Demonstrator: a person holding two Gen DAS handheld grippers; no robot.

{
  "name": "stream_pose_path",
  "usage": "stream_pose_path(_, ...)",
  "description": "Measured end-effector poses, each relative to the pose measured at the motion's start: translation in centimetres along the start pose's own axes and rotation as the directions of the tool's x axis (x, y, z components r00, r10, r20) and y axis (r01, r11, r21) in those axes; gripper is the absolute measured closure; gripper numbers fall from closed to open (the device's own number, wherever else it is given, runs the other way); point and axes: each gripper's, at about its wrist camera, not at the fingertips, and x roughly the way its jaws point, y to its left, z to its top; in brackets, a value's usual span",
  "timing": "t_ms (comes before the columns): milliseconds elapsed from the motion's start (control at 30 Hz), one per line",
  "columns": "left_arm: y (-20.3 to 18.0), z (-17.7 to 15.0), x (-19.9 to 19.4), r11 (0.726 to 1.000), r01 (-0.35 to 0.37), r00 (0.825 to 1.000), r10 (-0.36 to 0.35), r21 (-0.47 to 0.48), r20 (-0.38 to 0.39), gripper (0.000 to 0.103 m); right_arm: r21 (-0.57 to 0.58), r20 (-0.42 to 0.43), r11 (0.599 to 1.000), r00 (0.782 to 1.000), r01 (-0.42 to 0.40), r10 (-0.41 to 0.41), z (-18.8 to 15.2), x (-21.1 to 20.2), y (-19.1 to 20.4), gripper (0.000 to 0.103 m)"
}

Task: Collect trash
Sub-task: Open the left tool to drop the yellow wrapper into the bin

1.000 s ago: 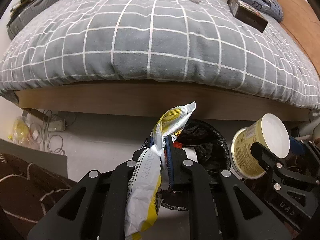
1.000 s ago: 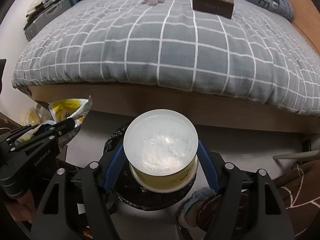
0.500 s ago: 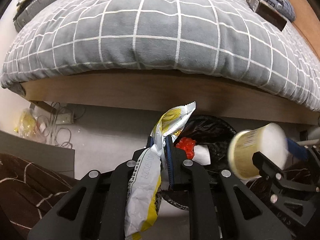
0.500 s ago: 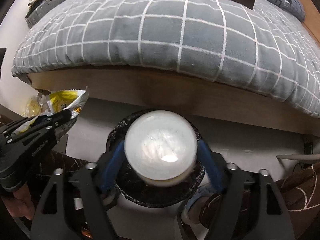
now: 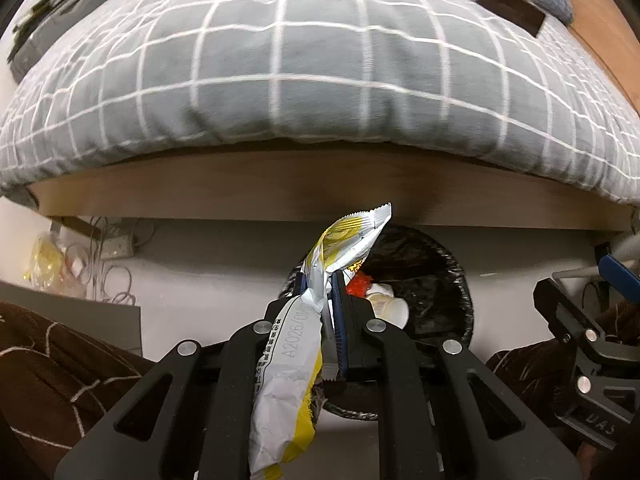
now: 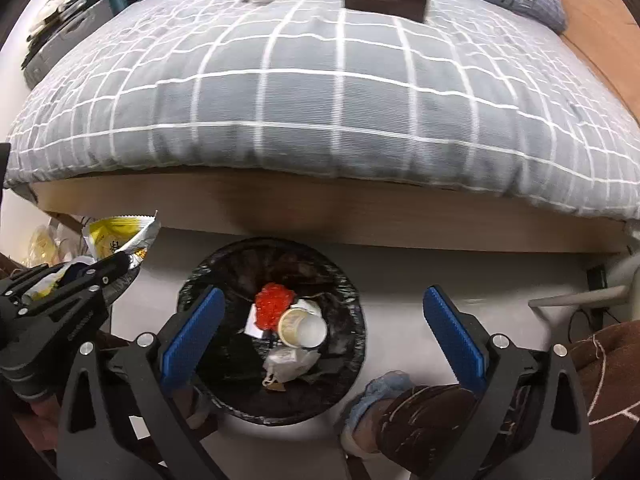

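trash bin: below and between my spread, empty right fingers | snack wrapper: pinched between my clenched left fingers, long axis along them, torn end beyond the tips | cup: on its side in the bin

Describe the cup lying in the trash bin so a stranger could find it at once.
Start at the grey checked bed; below its wooden frame, on the pale floor, stands a round bin lined with a black bag. Inside lies a cream paper cup on its side, between red crumpled plastic and a white wad. Among them, only it is a round tub showing a white end.
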Motion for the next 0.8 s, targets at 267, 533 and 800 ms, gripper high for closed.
stream_pose_path(267,-3.4,0.2,0.3,0.998,0.031,0.999,-0.030,0.056,-0.017,0.091,0.088,-0.023,0.996,0.999,0.033,-0.031,-0.9,0.6,-3.3,0.008)
stream_pose_path(533,-5.9,0.1,1.4,0.994,0.048,0.998,-0.045,0.100,-0.038,0.091,0.159,-0.054,0.986,0.998,0.053,-0.045,-1.5,0.9,-6.0,0.008)
stream_pose_path(800,-6.7,0.1,2.2,0.992,0.065,0.996,-0.059,0.112,-0.061,0.086,0.176,-0.053,0.984,0.998,0.043,-0.034,-1.5,0.9,-6.5,0.008)
